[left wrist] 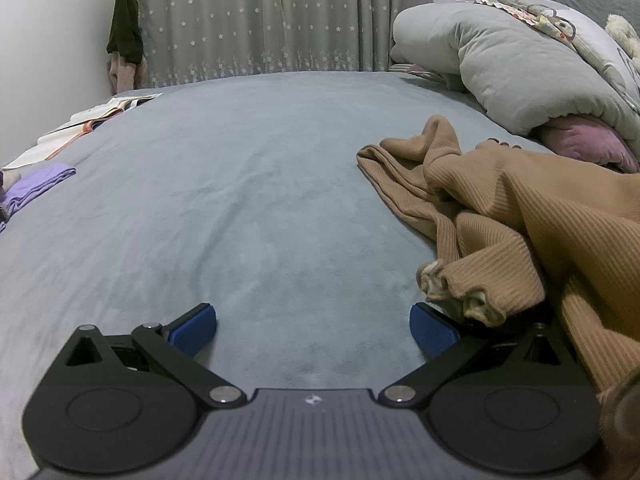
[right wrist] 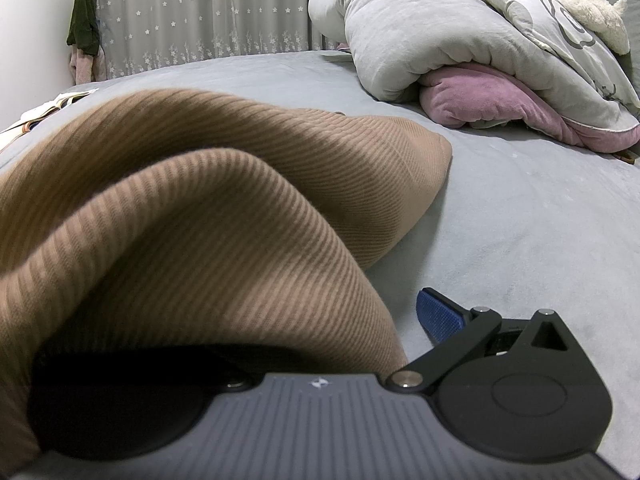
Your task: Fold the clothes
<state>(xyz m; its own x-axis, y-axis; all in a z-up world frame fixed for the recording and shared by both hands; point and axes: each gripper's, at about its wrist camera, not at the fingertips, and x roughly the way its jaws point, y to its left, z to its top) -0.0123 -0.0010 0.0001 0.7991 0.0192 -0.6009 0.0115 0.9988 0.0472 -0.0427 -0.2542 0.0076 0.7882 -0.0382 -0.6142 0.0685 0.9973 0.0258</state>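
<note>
Left gripper gapes low over bed; right gripper (sweater-draped) unclear.

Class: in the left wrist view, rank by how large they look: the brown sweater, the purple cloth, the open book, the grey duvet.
1. brown sweater, though nearness to the camera inflates it
2. grey duvet
3. open book
4. purple cloth, partly cut off at the edge

left gripper: black linkage arms, round black housings with recessed discs, silver pivot screws, ribbed dark-grey centre plate with a small white mark — blue textured pads. right gripper: same build — one blue pad visible, the other side covered by cloth.
</note>
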